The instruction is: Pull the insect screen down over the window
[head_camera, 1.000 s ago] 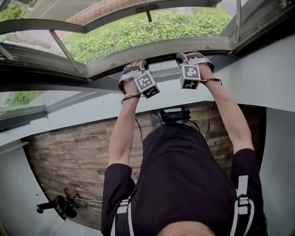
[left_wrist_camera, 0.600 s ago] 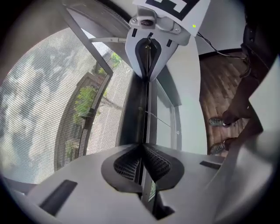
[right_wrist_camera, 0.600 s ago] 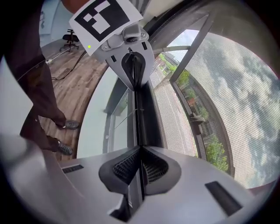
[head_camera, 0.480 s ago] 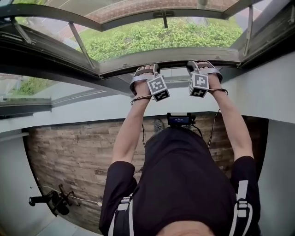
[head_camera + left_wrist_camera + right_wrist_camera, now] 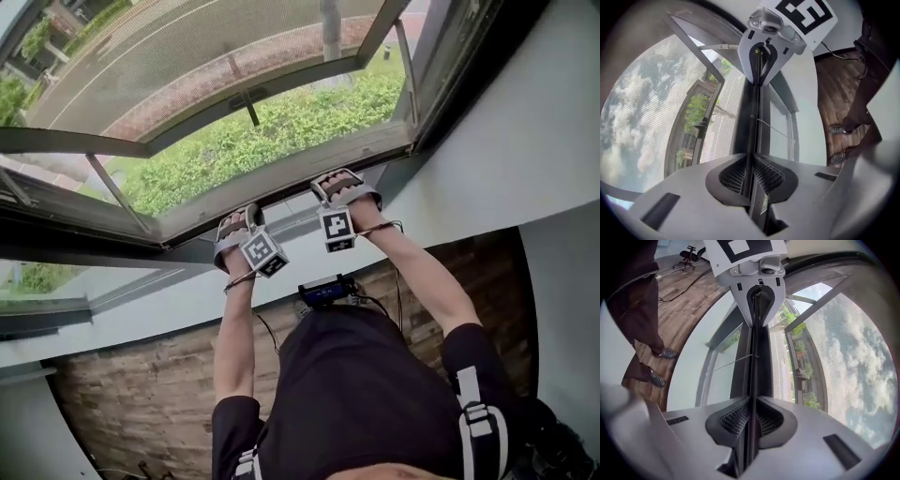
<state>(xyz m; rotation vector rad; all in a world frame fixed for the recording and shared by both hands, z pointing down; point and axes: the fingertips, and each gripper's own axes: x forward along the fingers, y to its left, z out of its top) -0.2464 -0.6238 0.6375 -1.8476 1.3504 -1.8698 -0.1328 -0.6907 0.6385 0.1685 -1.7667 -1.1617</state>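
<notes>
Right gripper view: insect screen bar tight within right gripper

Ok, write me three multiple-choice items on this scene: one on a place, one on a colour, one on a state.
1. Where is the screen bar?
A. at the window's top
B. down at the sill
C. on the floor

2. What colour is the person's shirt?
A. white
B. red
C. black

3. How do the right tongs stand?
A. shut on the bar
B. wide open and empty
C. holding a cable

Answers:
1. B: the bar lies along the sill.
2. C: the head view shows it black.
3. A: the pads press the bar from both sides.
</notes>
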